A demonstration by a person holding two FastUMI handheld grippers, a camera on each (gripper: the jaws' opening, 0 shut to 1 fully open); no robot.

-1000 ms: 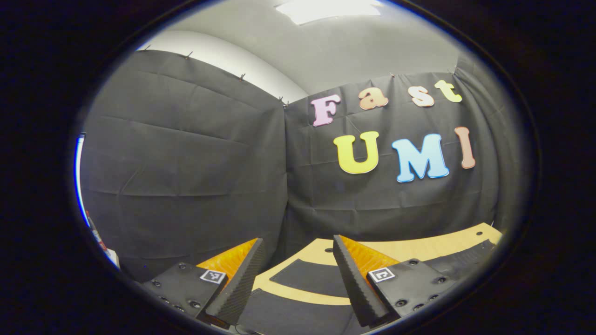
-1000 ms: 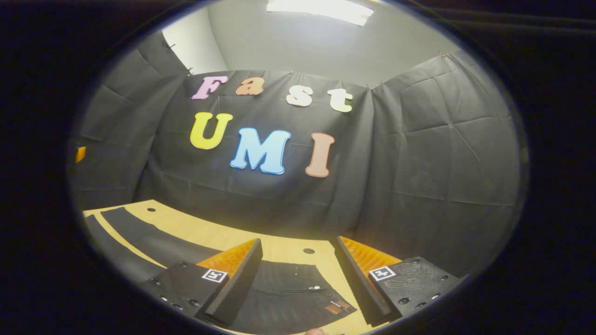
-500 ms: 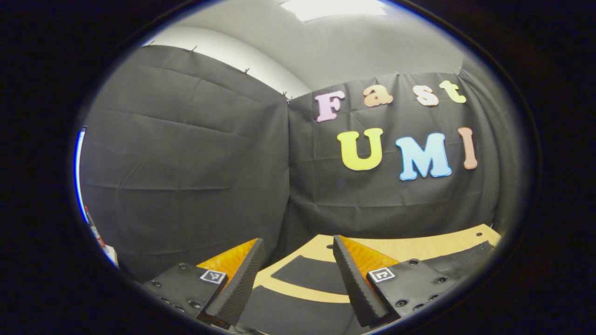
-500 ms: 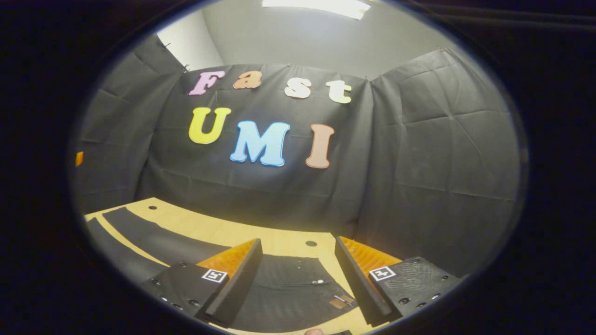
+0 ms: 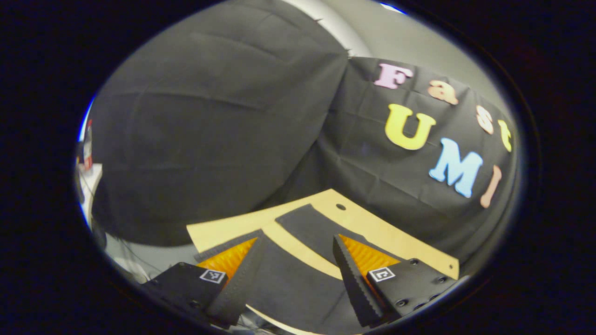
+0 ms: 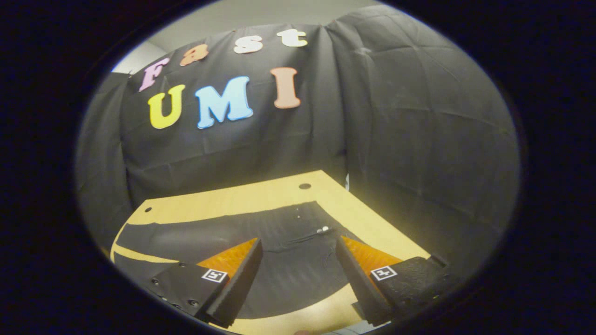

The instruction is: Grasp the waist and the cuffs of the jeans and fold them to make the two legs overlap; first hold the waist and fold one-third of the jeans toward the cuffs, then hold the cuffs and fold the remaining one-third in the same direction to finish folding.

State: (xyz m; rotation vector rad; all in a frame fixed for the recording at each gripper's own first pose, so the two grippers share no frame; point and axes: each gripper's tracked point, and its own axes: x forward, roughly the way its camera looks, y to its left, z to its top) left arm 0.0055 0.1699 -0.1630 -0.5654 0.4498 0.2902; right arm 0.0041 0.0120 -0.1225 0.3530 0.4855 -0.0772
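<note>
Black jeans lie flat on a wooden table. In the left gripper view the two legs [image 5: 305,225] run side by side with a strip of table [image 5: 298,249] between them, cuff ends toward the table's left edge. My left gripper [image 5: 295,242] hovers open over the nearer leg [image 5: 288,279], holding nothing. In the right gripper view the waist [image 6: 298,232] with its metal button [image 6: 321,229] lies just ahead of my right gripper [image 6: 298,242]. That gripper is open above the cloth, with nothing between its fingers.
The table [image 6: 223,202] ends close behind the waist at its right edge [image 6: 372,223] and near the cuffs at its left corner [image 5: 195,232]. Small holes [image 6: 305,186] mark the tabletop. Grey floor with cables [image 5: 139,260] lies beyond the left corner.
Both views have tipped down toward the table and rolled, so the jeans now show large. Each gripper has come closer over the cloth. Both stay open.
</note>
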